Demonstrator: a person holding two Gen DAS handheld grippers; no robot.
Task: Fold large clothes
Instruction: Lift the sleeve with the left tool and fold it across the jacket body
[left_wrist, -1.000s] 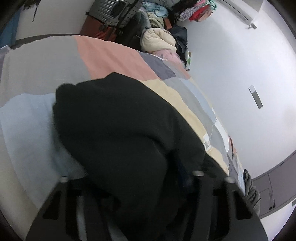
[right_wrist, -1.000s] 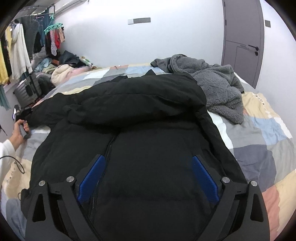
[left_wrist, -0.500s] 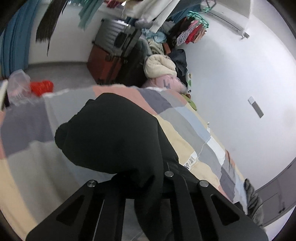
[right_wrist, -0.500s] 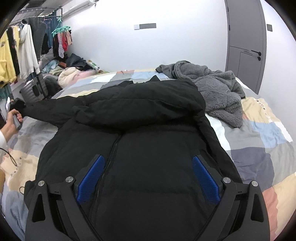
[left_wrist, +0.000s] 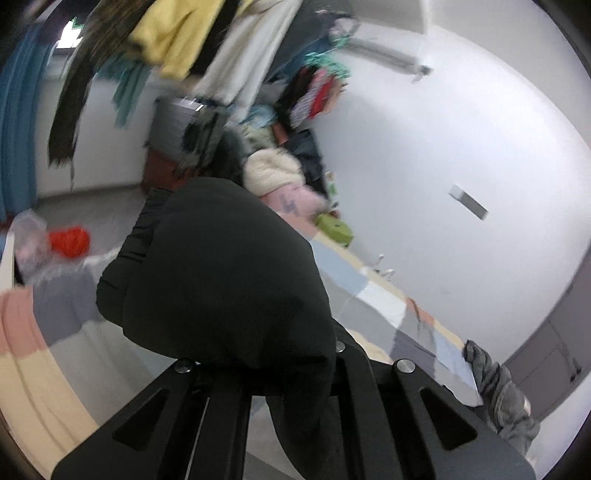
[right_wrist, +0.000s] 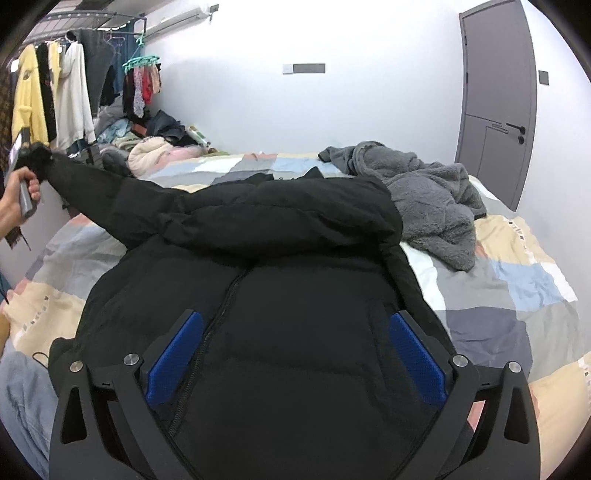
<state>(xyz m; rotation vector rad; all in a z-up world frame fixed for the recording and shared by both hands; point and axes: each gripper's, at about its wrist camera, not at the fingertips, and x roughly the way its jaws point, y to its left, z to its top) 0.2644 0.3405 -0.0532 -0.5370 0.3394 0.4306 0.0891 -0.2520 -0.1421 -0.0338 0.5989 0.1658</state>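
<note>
Sleeve (left_wrist: 221, 280) clamped in left claw (left_wrist: 291, 373); right claw (right_wrist: 295, 350) opening (nothing gripped) over black jacket (right_wrist: 280, 295).

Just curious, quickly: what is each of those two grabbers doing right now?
Left gripper: shut on the black puffy jacket's sleeve.
Right gripper: jaws opening wide above the jacket, gripping nothing.

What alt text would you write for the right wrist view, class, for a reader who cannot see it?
A black puffer jacket lies front-up on a patchwork bed, its sleeve lifted off to the left by the left gripper. The right gripper is opening above the jacket's lower front. A grey fleece lies crumpled behind.
</note>
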